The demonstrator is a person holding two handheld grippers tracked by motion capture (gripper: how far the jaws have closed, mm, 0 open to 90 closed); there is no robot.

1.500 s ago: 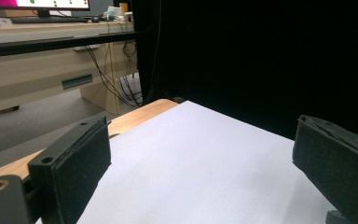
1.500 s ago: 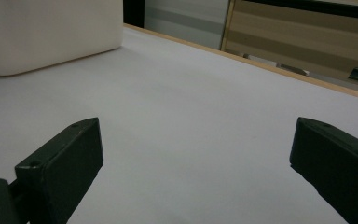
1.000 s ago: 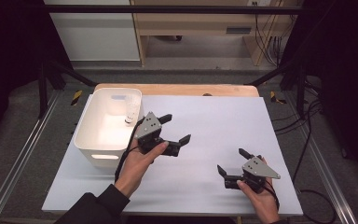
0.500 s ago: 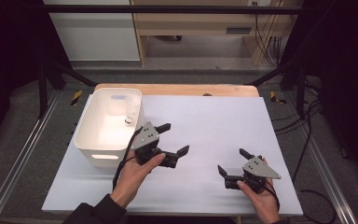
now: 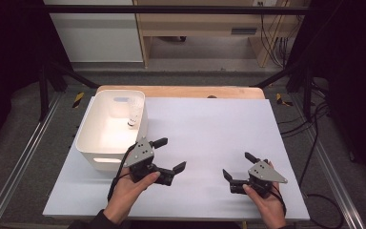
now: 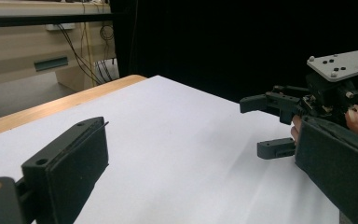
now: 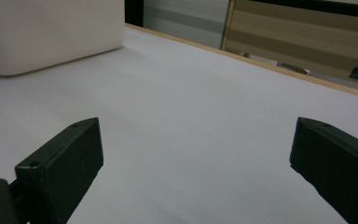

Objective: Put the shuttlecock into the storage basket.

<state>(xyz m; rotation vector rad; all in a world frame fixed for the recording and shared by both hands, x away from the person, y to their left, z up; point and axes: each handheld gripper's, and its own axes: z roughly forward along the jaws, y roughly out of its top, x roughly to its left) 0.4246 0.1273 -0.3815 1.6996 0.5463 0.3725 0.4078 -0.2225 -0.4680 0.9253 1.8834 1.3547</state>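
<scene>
Parted tongs over white sheet

**A lab recording bench**

This looks like a lab set up for recording. A wooden table covered by a white sheet stands inside a black metal frame, with dark curtains at the sides, loose cables trailing on the grey floor, and plain cabinets behind.

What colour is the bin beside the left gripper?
White; the bin shows best in the high view.
</scene>
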